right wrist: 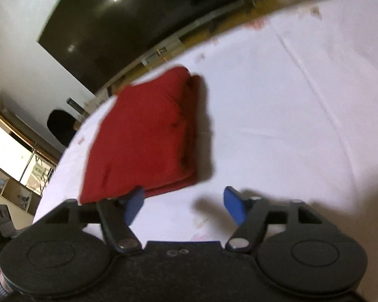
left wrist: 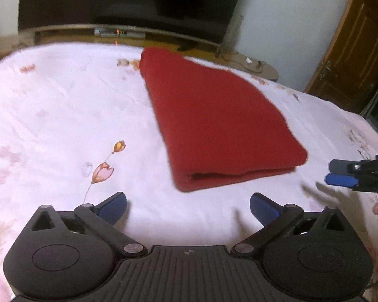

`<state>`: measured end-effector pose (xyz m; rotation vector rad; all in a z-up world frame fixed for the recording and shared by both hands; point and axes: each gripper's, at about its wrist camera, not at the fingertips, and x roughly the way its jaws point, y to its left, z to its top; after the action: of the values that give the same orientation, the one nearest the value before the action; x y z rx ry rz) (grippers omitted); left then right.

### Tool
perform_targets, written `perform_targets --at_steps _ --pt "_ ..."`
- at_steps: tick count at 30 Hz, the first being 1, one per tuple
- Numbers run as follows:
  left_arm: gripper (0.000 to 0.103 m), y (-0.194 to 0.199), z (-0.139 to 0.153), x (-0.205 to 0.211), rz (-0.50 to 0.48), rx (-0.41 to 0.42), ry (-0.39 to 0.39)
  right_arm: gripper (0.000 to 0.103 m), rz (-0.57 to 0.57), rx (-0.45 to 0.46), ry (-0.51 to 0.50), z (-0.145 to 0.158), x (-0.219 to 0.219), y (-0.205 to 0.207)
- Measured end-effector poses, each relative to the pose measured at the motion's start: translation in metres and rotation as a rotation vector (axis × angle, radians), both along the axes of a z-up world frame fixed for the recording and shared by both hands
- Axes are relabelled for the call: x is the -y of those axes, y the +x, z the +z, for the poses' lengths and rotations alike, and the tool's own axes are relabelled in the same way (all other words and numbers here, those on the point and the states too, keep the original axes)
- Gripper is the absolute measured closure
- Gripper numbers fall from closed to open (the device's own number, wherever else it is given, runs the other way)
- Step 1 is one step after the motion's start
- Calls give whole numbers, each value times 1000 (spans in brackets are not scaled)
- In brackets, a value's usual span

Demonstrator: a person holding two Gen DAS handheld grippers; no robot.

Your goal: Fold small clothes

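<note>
Currently the red garment [left wrist: 219, 115] lies folded into a thick rectangle on the bed [left wrist: 63, 105], flat on the white floral sheet, its folded edge turned toward the left wrist camera. Left hand-held gripper [left wrist: 188, 207]: blue pads spread wide, nothing between them, hovering over bare sheet just short of the garment's near edge. Right hand-held gripper [right wrist: 186, 207]: jaws apart, nothing pinched; its left pad [right wrist: 133, 205] overlaps the garment's near corner in view, contact unclear through blur. In the left wrist view it enters from the right edge, beside the garment. Dark television [left wrist: 128, 0] stands beyond the bed; wooden door [left wrist: 355, 50] at right.
</note>
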<state>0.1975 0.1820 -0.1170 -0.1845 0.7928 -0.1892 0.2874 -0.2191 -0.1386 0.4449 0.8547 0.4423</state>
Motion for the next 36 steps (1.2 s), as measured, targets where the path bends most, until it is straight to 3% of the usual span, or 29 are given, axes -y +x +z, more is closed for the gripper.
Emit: perform_targets --at_steps 2,4,6,15,22,29,36 --pt "0 -13 18 7 21 19 34 26 -16 37 -10 15 -4 -14" --pt "0 -20 36 13 41 34 67 10 -39 92 -41 34 -12 -28" --pt "0 -30 52 14 53 50 77 1 -55 141 -80 51 -19 -36" --pt "0 -90 112 34 110 182 78 1 -30 213 -235 93 -39 -78" --pt "0 -144 129 72 119 222 129 1 20 274 -258 107 -34 -127" --pt "0 -198 140 88 138 244 132 1 26 307 -273 116 -23 -177" --pt "0 -225 146 98 147 268 115 1 14 336 -296 126 -14 -204"
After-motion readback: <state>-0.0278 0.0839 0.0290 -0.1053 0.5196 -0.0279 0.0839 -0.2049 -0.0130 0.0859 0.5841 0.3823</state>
